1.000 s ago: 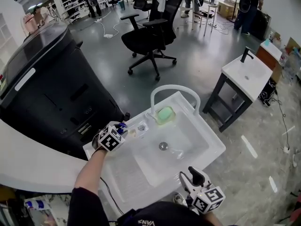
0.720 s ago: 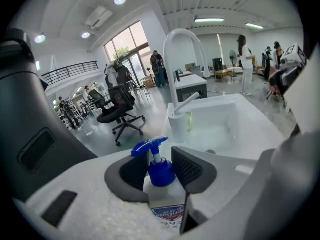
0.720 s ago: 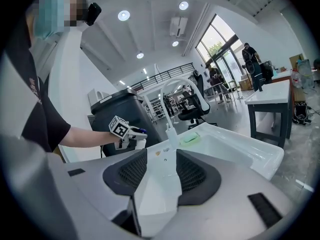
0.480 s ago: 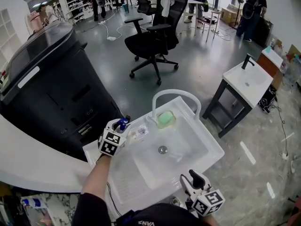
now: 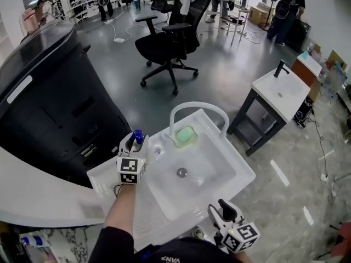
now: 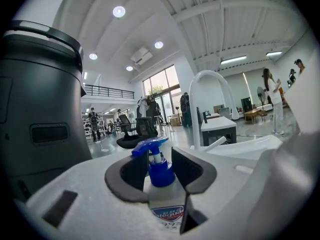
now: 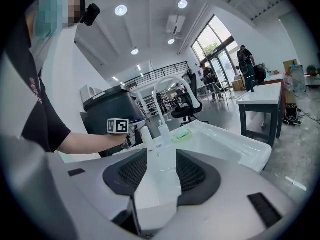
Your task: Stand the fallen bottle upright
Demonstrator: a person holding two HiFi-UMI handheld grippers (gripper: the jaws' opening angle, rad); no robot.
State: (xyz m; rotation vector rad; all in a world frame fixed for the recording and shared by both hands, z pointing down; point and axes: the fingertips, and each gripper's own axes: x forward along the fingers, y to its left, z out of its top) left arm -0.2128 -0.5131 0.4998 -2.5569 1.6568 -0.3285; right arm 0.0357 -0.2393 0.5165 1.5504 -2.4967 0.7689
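A white bottle (image 6: 167,202) with a blue pump top (image 5: 137,135) stands nearly upright between the jaws of my left gripper (image 5: 134,143), which is shut on its neck and shoulder. The grip is at the back left corner of the white sink (image 5: 237,175), just left of the arched faucet (image 5: 198,107). In the left gripper view the pads of that gripper (image 6: 160,160) press on either side of the blue collar. The right gripper view shows the bottle (image 7: 146,137) upright in the distance. My right gripper (image 5: 220,209) hangs open and empty by the sink's front edge.
A green soap dish (image 5: 185,137) sits under the faucet, with a small clear thing (image 5: 159,150) beside it. A big black bin (image 5: 49,97) stands left of the sink. A second small sink table (image 5: 277,89) and an office chair (image 5: 164,43) stand farther off.
My left gripper has risen and rolled, bringing the bottle from tilted to nearly upright with its blue pump on top. The right gripper has stayed put.
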